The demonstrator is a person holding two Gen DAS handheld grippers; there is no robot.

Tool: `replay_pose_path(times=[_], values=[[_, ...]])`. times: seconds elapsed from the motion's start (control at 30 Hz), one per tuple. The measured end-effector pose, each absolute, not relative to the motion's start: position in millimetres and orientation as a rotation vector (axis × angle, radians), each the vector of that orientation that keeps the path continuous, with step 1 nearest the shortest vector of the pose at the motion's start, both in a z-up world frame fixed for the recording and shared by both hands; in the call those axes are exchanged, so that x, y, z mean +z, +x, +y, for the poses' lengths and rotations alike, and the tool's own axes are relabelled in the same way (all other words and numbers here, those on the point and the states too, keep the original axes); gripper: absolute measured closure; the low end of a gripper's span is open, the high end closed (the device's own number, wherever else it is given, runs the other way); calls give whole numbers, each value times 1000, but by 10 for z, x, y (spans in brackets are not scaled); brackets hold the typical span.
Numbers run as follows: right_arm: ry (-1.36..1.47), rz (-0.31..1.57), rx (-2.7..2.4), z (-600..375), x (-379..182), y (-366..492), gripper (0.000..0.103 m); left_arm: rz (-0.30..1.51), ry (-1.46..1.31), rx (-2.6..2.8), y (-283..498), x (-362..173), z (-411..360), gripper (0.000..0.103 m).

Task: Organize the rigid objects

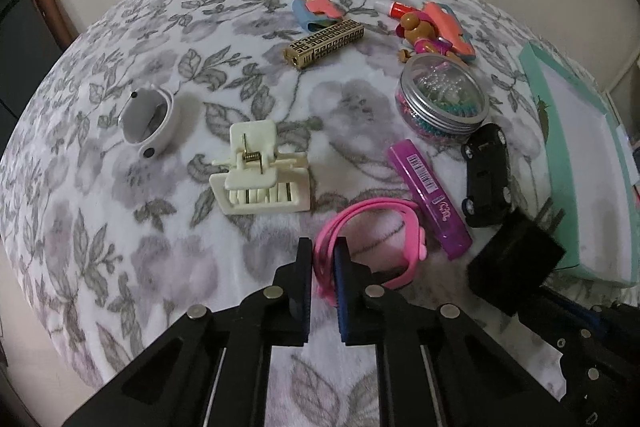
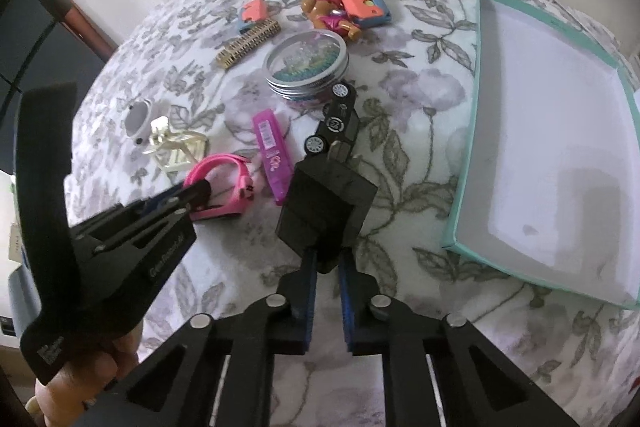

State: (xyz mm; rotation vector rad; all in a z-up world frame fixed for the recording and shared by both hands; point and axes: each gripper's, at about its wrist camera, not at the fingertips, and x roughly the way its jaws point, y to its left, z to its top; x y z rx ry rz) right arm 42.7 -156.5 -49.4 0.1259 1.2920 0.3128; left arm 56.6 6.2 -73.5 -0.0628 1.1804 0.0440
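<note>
My left tool (image 1: 325,257) is clamped on the strap of the pink watch (image 1: 372,231), which lies on the floral blanket (image 1: 160,247) just beside the purple tube (image 1: 430,193). My right tool (image 2: 328,265) is clamped on a black block (image 2: 326,207); the block sits above the blanket, near the rear of the black toy car (image 2: 336,123).

The car lies on its side between the purple tube and the teal box (image 2: 464,187), touching the round tin with a clear lid (image 2: 306,65). The teal box stands open at the right, its white interior (image 2: 560,131) exposed.

Left of the watch lies the cream hair claw (image 1: 260,171), and beyond it the white case (image 1: 150,121), apart from each other. At the far side lie the gold patterned bar (image 1: 326,43), a coral and blue toy piece (image 1: 318,11) touching it, and a small doll (image 1: 424,35) resting against a second coral and blue toy (image 1: 450,27).
</note>
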Motion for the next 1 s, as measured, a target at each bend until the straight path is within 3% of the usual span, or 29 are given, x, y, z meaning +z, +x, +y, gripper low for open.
replay_pose_path(times=[0.17,0.73,1.0], values=[[138,1281,333,-1594,-423,352,100,1186,-92,57,514,-611,80,93],[222,1243,349,-1732,-388,422,100,1290,-323,216,546,-383,338,93],[235,1230,344,-1778,-390,477,100,1226,-349,284,466,-214,214,93]])
